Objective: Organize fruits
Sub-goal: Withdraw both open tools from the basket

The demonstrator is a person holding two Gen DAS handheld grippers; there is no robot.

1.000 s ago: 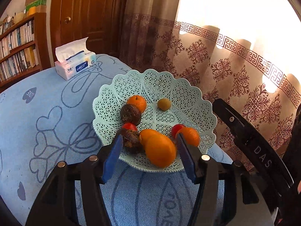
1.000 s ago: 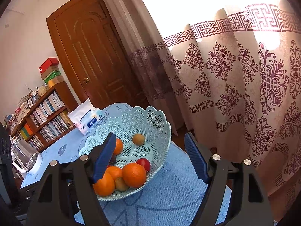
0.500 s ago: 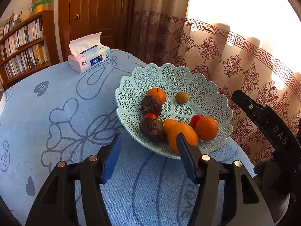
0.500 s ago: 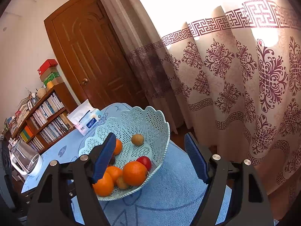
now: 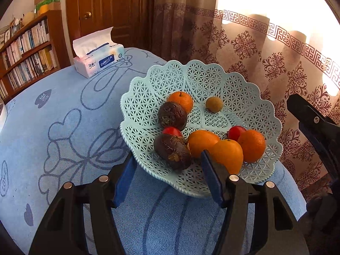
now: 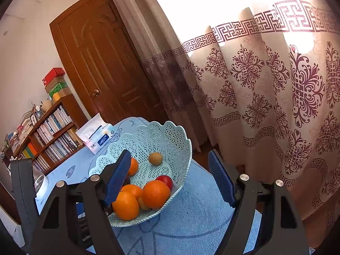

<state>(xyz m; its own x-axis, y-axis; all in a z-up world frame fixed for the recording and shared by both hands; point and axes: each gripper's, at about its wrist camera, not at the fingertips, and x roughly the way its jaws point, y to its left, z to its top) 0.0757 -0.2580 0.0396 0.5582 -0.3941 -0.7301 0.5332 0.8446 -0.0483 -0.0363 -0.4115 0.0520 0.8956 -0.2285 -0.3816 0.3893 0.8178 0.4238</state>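
Observation:
A pale green lattice fruit basket (image 5: 244, 97) stands on the blue tablecloth (image 5: 53, 114). It holds several oranges (image 5: 227, 155), two dark brown fruits (image 5: 172, 114), two small red fruits (image 5: 234, 132) and a small tan fruit (image 5: 214, 104). My left gripper (image 5: 167, 165) is open and empty, just short of the basket's near rim. My right gripper (image 6: 170, 163) is open and empty, raised near the basket (image 6: 176, 140), whose oranges (image 6: 156, 193) lie below it. Its body shows at the right of the left wrist view (image 5: 318, 131).
A tissue box (image 5: 97, 58) sits at the table's far side. A bookshelf (image 5: 25, 48), a wooden door (image 5: 110, 6) and patterned curtains (image 5: 276, 63) stand behind. A glass jug (image 6: 39, 182) is at the left in the right wrist view.
My left gripper has drawn back and swung left from the basket, so the fruit now lies farther ahead. The right gripper has barely moved.

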